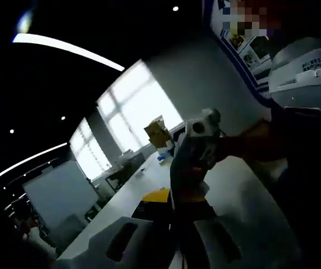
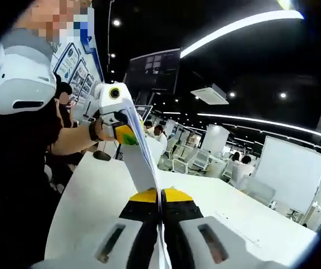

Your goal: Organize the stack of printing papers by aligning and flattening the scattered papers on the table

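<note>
A stack of white printing papers (image 2: 143, 162) stands on edge above the white table (image 2: 93, 190), held between both grippers. In the right gripper view my right gripper (image 2: 160, 197), with yellow-tipped jaws, is shut on the near end of the stack. At the far end a hand holds my left gripper (image 2: 124, 133), clamped on the sheets. In the left gripper view the same papers (image 1: 184, 168) run edge-on from my left gripper (image 1: 174, 212) up to the right gripper (image 1: 197, 172). How well the sheets line up is hidden.
The person in dark clothes stands close beside the table (image 1: 244, 202). A cardboard box (image 1: 157, 131) sits far down it, near bright windows. Several seated people (image 2: 239, 162), chairs and a whiteboard (image 2: 292, 171) fill the room behind.
</note>
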### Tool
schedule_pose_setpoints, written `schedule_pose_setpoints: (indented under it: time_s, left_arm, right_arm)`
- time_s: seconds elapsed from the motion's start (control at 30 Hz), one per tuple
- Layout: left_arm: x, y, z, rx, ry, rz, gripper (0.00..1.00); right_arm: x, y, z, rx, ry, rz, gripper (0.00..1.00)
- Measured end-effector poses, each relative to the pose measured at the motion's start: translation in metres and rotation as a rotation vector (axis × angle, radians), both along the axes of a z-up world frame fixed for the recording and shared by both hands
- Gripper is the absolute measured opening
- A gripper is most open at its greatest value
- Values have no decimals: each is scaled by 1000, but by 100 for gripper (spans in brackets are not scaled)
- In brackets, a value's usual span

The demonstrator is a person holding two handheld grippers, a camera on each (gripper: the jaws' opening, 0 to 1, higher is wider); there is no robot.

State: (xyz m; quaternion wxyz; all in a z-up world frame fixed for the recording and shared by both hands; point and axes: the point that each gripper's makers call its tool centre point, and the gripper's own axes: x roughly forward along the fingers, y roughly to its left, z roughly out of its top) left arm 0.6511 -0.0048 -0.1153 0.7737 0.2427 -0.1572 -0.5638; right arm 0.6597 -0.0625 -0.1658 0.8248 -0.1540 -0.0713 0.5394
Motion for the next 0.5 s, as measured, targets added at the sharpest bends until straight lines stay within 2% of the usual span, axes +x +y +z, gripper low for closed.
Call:
schedule_pose_setpoints:
  time_s: [0.07,0.17,0.2,0.23,0.3,0.33,0.5]
  left_arm:
    - [4,4,5,-38,16,27,16]
    - [16,20,19,-138,38,84,25]
    - [21,27,27,-189,32,109,30]
    - [29,40,38,-271,22,137,38]
    - [36,54,44,-352,61,142,41]
    - [39,58,44,-371,80,138,41]
    - [54,79,37,-518,245,97,41]
  right_arm:
    - [2,-2,4,31,20,-5,0]
    - [8,-13,16,126,46,-37,0]
    - [8,-16,19,148,50,-37,0]
    - [7,-20,26,195,59,-22,0]
    - [3,-25,32,237,79,4,0]
    - [4,-27,32,238,75,0,0]
    - [1,-28,37,261,57,2,0]
